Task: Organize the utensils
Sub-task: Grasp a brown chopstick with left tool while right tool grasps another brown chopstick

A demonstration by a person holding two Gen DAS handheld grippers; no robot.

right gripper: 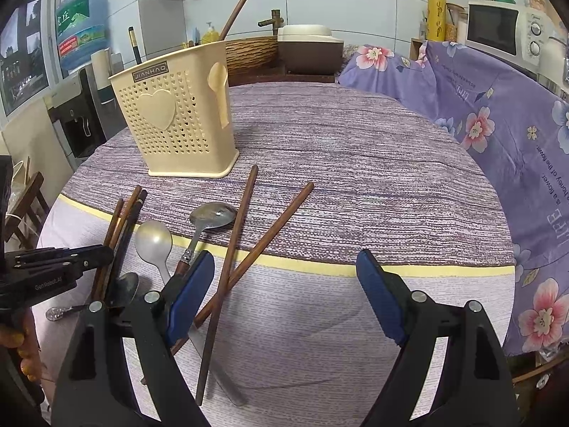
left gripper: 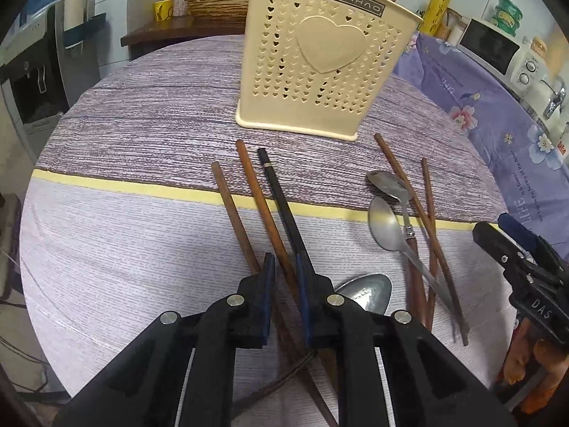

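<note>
My left gripper [left gripper: 285, 270] is low over the table [left gripper: 142, 135], shut on a brown chopstick [left gripper: 254, 185]. A black chopstick [left gripper: 275, 185] runs along its right finger; whether it is pinched too is unclear. Another brown chopstick [left gripper: 227, 206] lies just left of the fingers. A large spoon [left gripper: 368, 290] lies beside the right finger. Two smaller spoons [left gripper: 386, 222] and two brown chopsticks [left gripper: 409, 192] lie to the right. The cream perforated holder [left gripper: 320, 71] stands behind, with a chopstick inside. My right gripper [right gripper: 284, 256] hangs open with nothing between its fingers, the crossed chopsticks [right gripper: 245, 235] by its left finger.
A floral purple cloth [right gripper: 498, 124] covers furniture right of the table. A microwave [right gripper: 498, 28] stands behind it. A water dispenser [right gripper: 78, 114] is at the far left, and a wicker basket [right gripper: 252, 51] sits beyond the table's far edge.
</note>
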